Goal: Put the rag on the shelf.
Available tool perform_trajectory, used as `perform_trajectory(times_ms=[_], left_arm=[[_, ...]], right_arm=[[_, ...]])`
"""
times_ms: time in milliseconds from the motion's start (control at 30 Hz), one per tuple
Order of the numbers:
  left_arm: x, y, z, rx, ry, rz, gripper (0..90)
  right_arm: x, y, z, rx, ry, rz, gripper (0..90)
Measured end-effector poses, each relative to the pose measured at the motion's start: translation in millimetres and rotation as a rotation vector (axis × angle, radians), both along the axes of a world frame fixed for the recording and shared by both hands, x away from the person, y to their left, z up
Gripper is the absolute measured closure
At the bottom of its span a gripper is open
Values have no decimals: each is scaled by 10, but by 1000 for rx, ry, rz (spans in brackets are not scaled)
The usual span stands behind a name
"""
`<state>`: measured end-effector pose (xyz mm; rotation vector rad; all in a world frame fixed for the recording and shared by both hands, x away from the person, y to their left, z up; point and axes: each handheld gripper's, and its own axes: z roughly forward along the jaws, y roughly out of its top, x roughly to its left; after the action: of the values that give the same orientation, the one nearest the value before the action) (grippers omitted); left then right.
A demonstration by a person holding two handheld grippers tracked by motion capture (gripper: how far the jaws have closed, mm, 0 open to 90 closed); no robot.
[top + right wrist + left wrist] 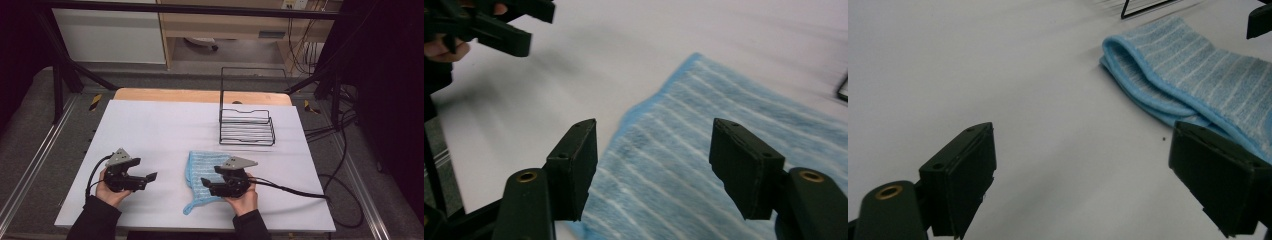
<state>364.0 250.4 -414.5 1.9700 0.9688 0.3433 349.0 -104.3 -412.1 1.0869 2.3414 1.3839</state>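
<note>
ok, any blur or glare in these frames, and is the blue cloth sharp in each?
High view: even light, dark surround, no glare; blue cloth small but clear beside the wire rack. Left gripper view: cloth crisp, far edge of the white table cover streaked. Right gripper view: motion-smeared; cloth stripes soft, the other gripper blurred at top left.

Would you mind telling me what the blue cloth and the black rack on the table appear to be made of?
The blue cloth looks like soft terry or microfibre fabric: a fuzzy matte pile with thin white stripes and a stitched edge, lying folded. The black rack looks like thin metal wire with a dark, probably painted or coated finish: slender straight rods and open gaps. The exact fibre and coating cannot be told.
</note>
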Motion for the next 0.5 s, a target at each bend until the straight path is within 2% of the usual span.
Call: perform_trajectory(times_ms=[100,133,167,200,267,333,367,400,433,467,500], left_arm=[[36,-156,43,-1,4,7,116],[67,-256,66,3,5,7,117],[67,-256,66,3,5,7,117],[90,-331,79,-5,7,7,119],[125,-444,92,-13,19,3,119],[147,-583,91,-11,26,-5,122],[153,-723,74,-3,39,-15,126],[153,-723,74,-3,39,-15,130],[149,-842,43,9,59,-27,136],[149,-842,43,9,59,-27,145],[133,-946,3,19,82,-40,154]], right_arm=[[57,-101,0,1,5,-14,330],[97,-201,-4,-21,3,-27,329],[97,-201,-4,-21,3,-27,329],[115,-284,-21,-38,-1,-42,340],[117,-315,-31,-36,5,-50,348],[102,-425,-93,-31,35,-75,389],[90,-454,-120,-43,44,-77,403],[77,-479,-152,-52,51,-81,421],[62,-499,-182,-60,65,-84,436],[62,-499,-182,-60,65,-84,436],[33,-547,-255,-82,69,-90,471]])
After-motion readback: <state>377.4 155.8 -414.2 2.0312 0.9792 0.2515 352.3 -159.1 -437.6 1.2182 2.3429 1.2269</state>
